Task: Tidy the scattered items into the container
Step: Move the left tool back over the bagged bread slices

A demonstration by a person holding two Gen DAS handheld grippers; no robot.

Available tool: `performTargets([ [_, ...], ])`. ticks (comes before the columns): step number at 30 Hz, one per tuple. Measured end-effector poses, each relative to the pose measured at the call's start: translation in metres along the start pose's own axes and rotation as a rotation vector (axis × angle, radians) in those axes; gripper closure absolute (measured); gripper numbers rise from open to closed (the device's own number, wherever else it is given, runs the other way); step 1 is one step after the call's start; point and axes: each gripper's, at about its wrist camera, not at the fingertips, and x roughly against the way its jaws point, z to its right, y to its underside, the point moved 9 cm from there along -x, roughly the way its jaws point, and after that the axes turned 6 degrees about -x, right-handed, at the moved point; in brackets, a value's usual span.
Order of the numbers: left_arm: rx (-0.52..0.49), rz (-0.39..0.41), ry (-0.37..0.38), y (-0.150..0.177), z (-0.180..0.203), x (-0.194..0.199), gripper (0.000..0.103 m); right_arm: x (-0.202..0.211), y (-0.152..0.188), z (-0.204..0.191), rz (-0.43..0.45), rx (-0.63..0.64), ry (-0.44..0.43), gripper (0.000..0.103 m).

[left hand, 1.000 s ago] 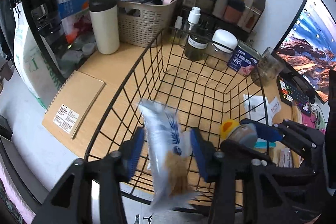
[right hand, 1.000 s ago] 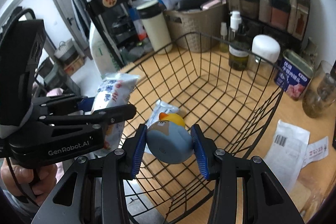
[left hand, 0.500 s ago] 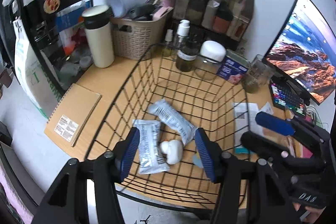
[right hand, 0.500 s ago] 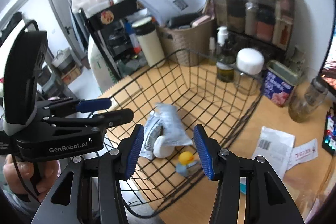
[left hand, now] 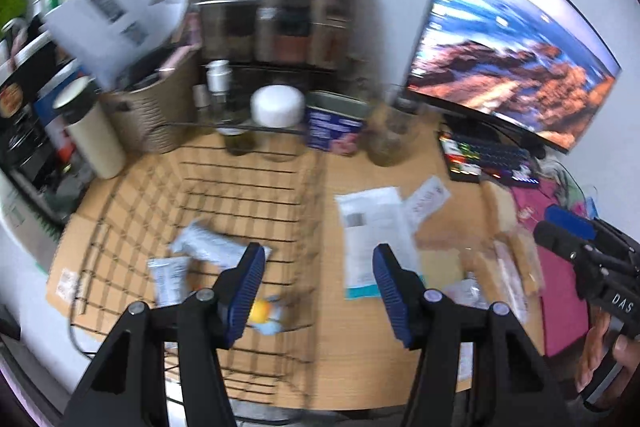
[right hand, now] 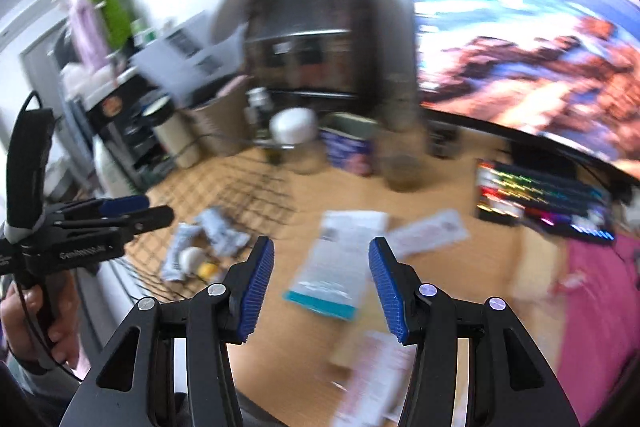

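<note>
Mid-tidy at the desk: both your grippers hang empty, jaws apart, over the wooden tabletop point(left hand: 432, 163). The left gripper point(left hand: 318, 291) sits above the right-hand wall of the wire basket point(left hand: 240, 187); the right gripper point(right hand: 321, 281) hovers to the right of the basket, over loose paper.

Inside the basket lie two silvery snack packets point(left hand: 208, 247), a small white round item point(right hand: 190, 258) and a blue-and-yellow toy point(left hand: 266, 315), all near the front wall.

Outside, to the basket's right, a white sheet with a teal edge point(right hand: 332, 267), a smaller slip point(right hand: 430, 231) and some clear-wrapped pieces point(left hand: 508, 267) lie on the desk. By these views the job looks partly done; whether those papers count as the scattered items is your call.
</note>
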Motion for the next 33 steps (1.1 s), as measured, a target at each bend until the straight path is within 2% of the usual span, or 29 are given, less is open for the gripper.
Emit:
performTargets([
  [7,-0.104,-0.029,0.068,-0.005,0.074,-0.018,0.040,0.047,0.021,0.084,0.030,-0.103,0.117,0.052],
  [12,-0.156,-0.068,0.109,-0.001,0.109,-0.029,0.040,0.061,0.039,0.121,0.022,-0.159,0.146,0.052],
  [15,-0.148,-0.140,0.217,0.010,0.132,-0.042,0.040,0.063,0.045,0.133,0.022,-0.178,0.147,0.052],
  [19,-0.159,-0.279,0.356,0.037,0.168,-0.070,0.040,0.067,0.047,0.143,0.030,-0.199,0.142,0.052],
  [25,-0.116,-0.481,0.445,0.084,0.199,-0.110,0.040,0.068,0.052,0.157,0.033,-0.221,0.150,0.052],
  [31,-0.103,-0.528,0.475,0.093,0.221,-0.123,0.039,0.063,0.056,0.172,0.022,-0.237,0.151,0.052],
  [33,-0.099,-0.522,0.474,0.090,0.224,-0.124,0.037,0.061,0.056,0.175,0.021,-0.238,0.149,0.052],
])
